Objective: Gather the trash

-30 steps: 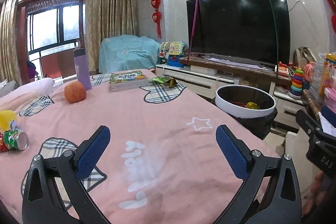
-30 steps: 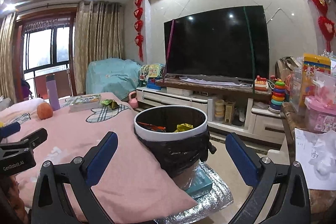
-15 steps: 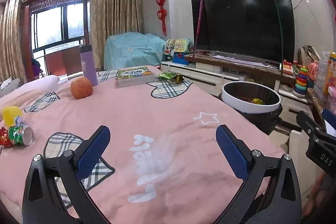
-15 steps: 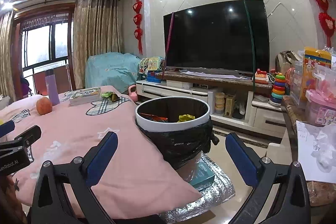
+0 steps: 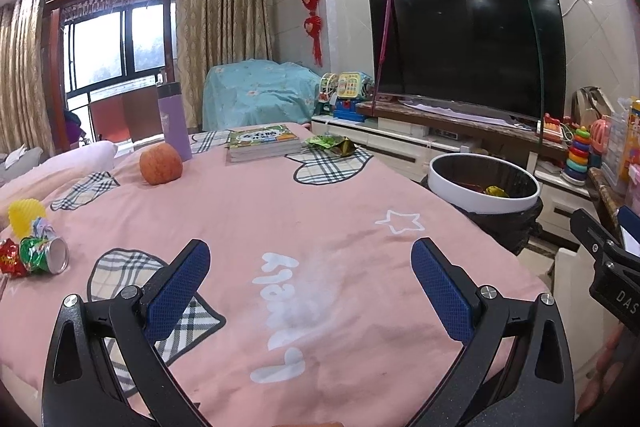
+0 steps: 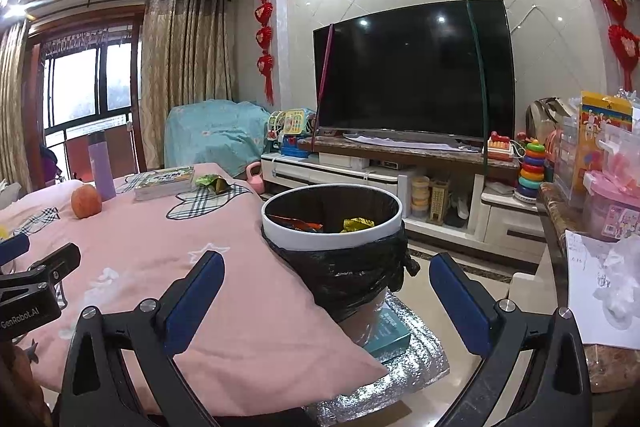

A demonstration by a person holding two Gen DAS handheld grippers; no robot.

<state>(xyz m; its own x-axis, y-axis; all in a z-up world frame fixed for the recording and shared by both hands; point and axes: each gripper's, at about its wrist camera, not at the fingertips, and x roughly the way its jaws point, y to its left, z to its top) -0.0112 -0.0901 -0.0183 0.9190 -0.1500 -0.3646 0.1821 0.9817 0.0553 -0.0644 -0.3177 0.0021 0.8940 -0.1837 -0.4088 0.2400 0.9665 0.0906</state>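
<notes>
My left gripper (image 5: 310, 269) is open and empty above the pink cloth of the table (image 5: 280, 211). A crushed green can (image 5: 42, 255) with red and yellow wrappers lies at the table's left edge. A green snack wrapper (image 5: 332, 143) lies at the far side beside the books. The white-rimmed bin (image 6: 331, 217), lined with a black bag, stands off the table's right side with wrappers inside. My right gripper (image 6: 326, 281) is open and empty just in front of the bin (image 5: 484, 183).
An orange fruit (image 5: 161, 163), a purple bottle (image 5: 174, 121) and a stack of books (image 5: 262, 143) stand on the far half of the table. The TV stand (image 6: 400, 163) with toys is behind the bin. A cluttered counter (image 6: 592, 267) is at the right.
Both grippers have risen and drawn back slightly, so the table and bin sit lower and farther in view. Both stay open and empty.
</notes>
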